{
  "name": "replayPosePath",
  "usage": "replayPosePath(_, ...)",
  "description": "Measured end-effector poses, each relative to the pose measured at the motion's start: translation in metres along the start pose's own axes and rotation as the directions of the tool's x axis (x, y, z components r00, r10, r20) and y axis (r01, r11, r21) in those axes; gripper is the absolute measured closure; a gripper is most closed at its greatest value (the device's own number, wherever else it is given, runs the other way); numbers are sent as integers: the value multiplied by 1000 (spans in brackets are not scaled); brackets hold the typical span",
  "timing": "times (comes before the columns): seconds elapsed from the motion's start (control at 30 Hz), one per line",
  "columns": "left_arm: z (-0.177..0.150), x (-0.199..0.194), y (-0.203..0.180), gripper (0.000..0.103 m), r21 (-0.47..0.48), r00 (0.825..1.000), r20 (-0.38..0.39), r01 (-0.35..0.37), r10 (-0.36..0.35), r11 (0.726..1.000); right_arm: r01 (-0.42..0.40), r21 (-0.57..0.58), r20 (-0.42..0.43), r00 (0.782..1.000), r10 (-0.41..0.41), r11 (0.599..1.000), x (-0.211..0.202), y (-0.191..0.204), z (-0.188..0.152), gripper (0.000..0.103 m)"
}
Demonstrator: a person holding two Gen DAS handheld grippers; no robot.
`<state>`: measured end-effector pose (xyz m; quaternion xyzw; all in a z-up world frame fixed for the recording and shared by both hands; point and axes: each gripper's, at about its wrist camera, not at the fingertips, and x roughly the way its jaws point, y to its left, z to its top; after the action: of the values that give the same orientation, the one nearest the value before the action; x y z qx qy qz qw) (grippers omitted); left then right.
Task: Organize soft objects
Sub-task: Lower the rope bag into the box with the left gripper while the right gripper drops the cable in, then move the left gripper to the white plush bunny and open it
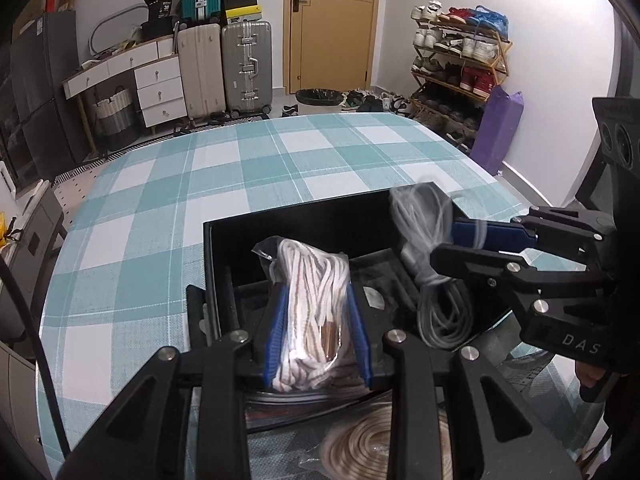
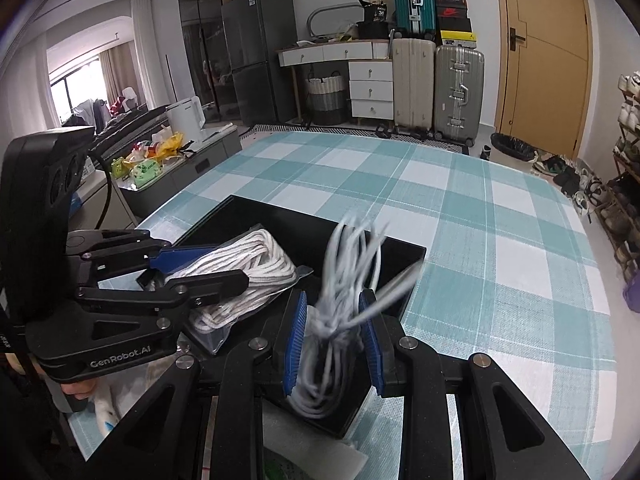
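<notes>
- Table (image 1: 168, 184) — covered by a teal-and-white checked cloth.
- Black box (image 1: 296, 220) — open-topped, resting on the cloth near the front edge.
- Bagged coil of tan cord (image 1: 372, 440) lies just before the box.

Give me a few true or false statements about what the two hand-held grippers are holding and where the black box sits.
1. The left hand-held gripper is shut on a bagged bundle of white rope. True.
2. The right hand-held gripper is empty. False: it is shut on a bundle of grey cord.
3. The black box sits on a teal and white checked tablecloth. True.
4. Both bundles are held far from the box, over the far edge of the table. False: both are over the open box.
5. The grey cord looks motion-blurred in both views. True.
</notes>
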<state>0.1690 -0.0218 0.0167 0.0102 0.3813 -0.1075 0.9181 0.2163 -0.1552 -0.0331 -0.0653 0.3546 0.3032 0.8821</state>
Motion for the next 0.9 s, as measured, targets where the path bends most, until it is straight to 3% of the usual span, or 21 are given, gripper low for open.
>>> replayPosePath(0.1, 0, -5, 0, 67, -1, 1000, 17, 14, -14, 1000, 0, -6, 10, 1000, 0, 1000, -4, 0, -1, 76)
replayPosePath(0.17, 0, -12, 0, 46, -2, 999, 32, 23, -23, 1000, 5, -7, 19, 1000, -5, 1000, -9, 1, -2, 74)
replayPosePath(0.23, 0, -18, -1, 42, 0, 998, 55, 22, -22, 1000, 14, -13, 37, 999, -14, 1000, -16, 2, -3, 65)
replayPosePath(0.27, 0, -21, -2, 38, 5, 998, 59, 18, -18, 1000, 19, -16, 46, 999, -18, 1000, -21, 3, -3, 58)
replayPosePath(0.33, 0, -26, -2, 15, -4, 998, 69, 5, -4, 1000, 27, -20, 66, 997, -26, 999, -32, 4, -4, 44)
replayPosePath(0.43, -3, -38, 2, 2, -39, 995, 101, 24, -20, 999, 47, -13, 104, 994, -45, 999, -51, 6, -9, 13)
replayPosePath(0.53, -8, -51, 6, 0, -65, 992, 128, 16, -7, 998, 37, 5, 129, 991, -37, 999, -67, 8, -18, 1)
replayPosePath(0.9, -41, -91, 18, 0, -106, 983, 180, -23, 42, 994, 61, 39, 121, 991, -65, 997, -90, 15, -54, 1)
